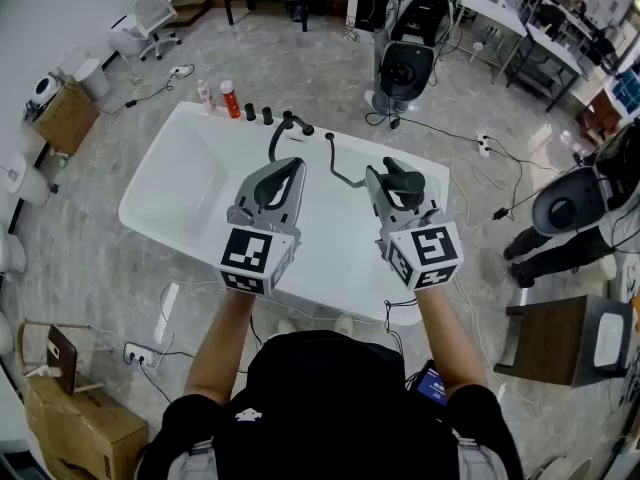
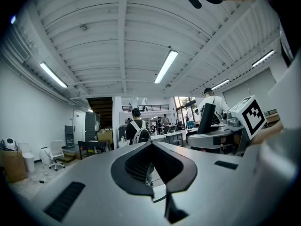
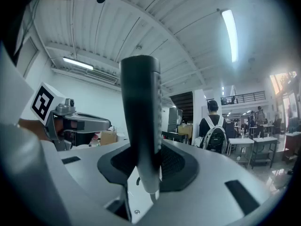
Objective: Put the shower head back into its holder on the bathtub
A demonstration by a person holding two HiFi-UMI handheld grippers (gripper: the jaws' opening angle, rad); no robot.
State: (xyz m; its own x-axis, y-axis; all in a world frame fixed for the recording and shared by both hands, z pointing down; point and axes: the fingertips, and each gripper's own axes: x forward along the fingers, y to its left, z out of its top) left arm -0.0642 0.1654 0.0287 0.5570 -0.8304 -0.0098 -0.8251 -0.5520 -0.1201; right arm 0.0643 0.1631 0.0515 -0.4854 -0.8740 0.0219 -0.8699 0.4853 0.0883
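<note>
Two grippers are seen in the head view, held level over the white bathtub (image 1: 170, 183). The left gripper (image 1: 290, 168) is carried empty, and the shower head (image 1: 403, 180) is clamped in the right gripper (image 1: 395, 183), above the tub's near half. From it a dark hose (image 1: 340, 173) is trailed back toward the dark fittings (image 1: 268, 115) on the far rim; which of these is the holder cannot be made out. In the left gripper view, the left gripper (image 2: 153, 147) is shown with its jaws pressed together and nothing between them. In the right gripper view, the right gripper (image 3: 148, 164) is shown closed on the shower head (image 3: 141, 117), whose smooth dark handle is stood upright between the pads and gripped low on its length. The handle is judged to be rigid and fairly light, but sleek enough to twist or slide in the pads. A steady sideways pull is to be expected from the hose, which looks stiff and springy. The hold is best placed on the handle, with the end that seats in the holder left clear.
</note>
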